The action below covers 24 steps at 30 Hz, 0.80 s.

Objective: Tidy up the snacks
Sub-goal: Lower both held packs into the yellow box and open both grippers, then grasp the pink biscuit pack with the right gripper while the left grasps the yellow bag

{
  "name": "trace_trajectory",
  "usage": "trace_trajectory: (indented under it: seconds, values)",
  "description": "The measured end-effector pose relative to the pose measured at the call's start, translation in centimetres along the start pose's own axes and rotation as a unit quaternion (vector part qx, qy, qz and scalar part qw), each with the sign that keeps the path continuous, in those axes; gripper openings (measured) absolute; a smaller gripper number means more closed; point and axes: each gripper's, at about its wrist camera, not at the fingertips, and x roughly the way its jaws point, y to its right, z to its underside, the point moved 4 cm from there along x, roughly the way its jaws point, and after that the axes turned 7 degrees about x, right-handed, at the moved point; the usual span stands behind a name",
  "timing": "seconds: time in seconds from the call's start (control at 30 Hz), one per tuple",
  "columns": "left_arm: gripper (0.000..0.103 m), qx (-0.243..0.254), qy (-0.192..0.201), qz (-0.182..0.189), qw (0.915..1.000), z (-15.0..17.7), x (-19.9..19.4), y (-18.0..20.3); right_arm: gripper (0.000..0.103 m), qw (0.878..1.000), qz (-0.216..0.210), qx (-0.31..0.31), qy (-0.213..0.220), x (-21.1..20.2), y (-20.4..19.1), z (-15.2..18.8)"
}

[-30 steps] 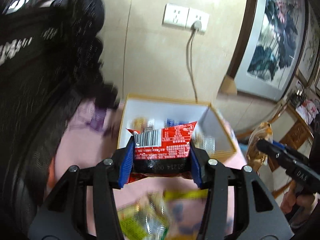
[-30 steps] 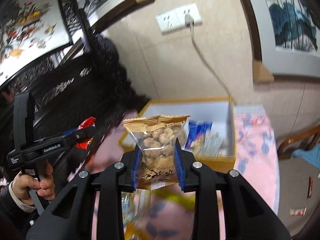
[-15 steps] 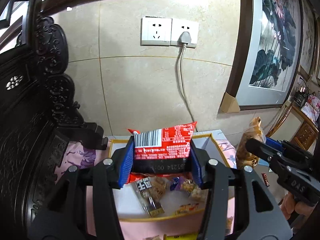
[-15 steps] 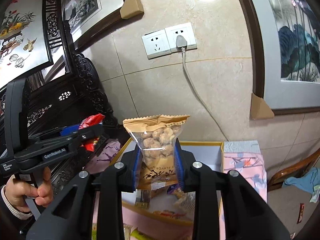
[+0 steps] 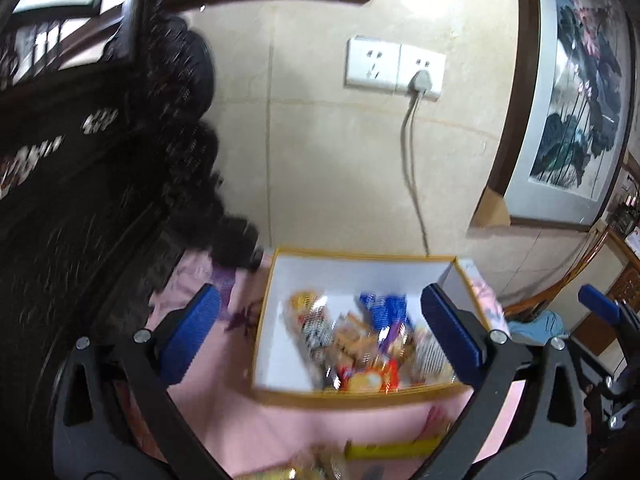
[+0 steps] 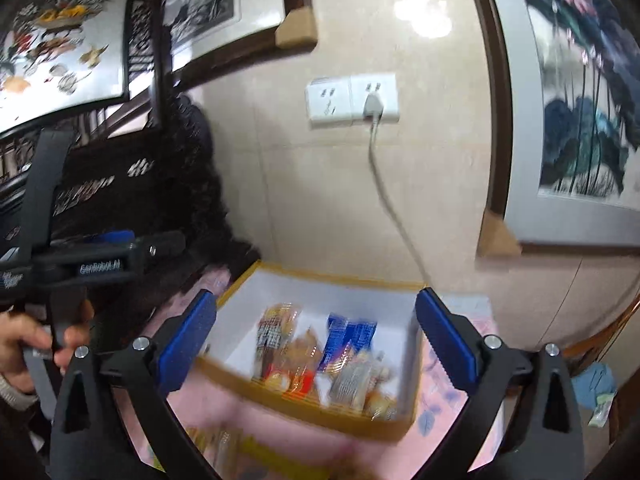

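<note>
While both pairs of jaws are swinging apart with nothing between them, the left gripper (image 5: 320, 332) and the right gripper (image 6: 316, 336) each frame the same landmark, a shallow cardboard box (image 5: 276, 320) with a mustard-yellow rim and white inner walls. Their fingers are black plastic tipped with ribbed blue pads (image 5: 192, 336). Just nearer than the box, loose wrappers (image 5: 384, 450) lie blurred on a pink flowered cloth (image 5: 224, 412). Inside the box sit the snacks (image 5: 360, 348): crinkly, glossy packets in blue, red, orange and clear film, heaped toward its near right corner and too smeared to tell apart. Only the right wrist view shows the person's hand (image 6: 24, 340) on the left gripper's handle, left of the box, and a bird-and-flower panel (image 6: 52, 28) high above it. Only the left wrist view catches the right gripper's blue tip at the far right edge. Behind the box rises a smooth beige tiled wall with a white double socket (image 5: 394, 66) and a pale cord hanging toward the box; dark carved wood (image 5: 80, 200) stands to the box's left, and a framed lotus painting (image 5: 576, 120) hangs to its right.
</note>
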Motion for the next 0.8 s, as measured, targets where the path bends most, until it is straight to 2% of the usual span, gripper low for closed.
trace_trajectory:
  seconds: [0.17, 0.3, 0.4, 0.6, 0.67, 0.8]
  values:
    - [0.101, -0.006, -0.048, -0.002, 0.9988, 5.6, -1.0, -0.8, 0.1, 0.997, -0.012, -0.006, -0.071, -1.0, -0.5, 6.1]
    - [0.101, -0.01, -0.078, -0.003, 0.9969, 9.8, -2.1, -1.4, 0.1, 0.991, 0.007, -0.007, -0.131, -1.7, 0.1, 12.0]
    - [0.101, -0.022, -0.1, 0.007, 0.9947, 13.1, -3.0, -1.9, 0.1, 0.986, 0.008, -0.002, -0.166, -1.9, 0.7, 15.2]
    - [0.101, -0.034, -0.142, 0.017, 0.9891, 18.3, -4.3, -2.1, 0.1, 0.979, 0.024, -0.02, -0.2, -0.3, 2.0, 18.5]
    - [0.101, -0.032, -0.155, 0.017, 0.9872, 19.3, -4.6, -2.0, 0.1, 0.978, 0.023, -0.046, -0.201, 0.5, 2.3, 18.8]
    - [0.101, -0.025, -0.164, 0.017, 0.986, 20.3, -5.2, -1.9, 0.1, 0.966, 0.015, -0.139, -0.219, 3.4, 3.0, 19.6]
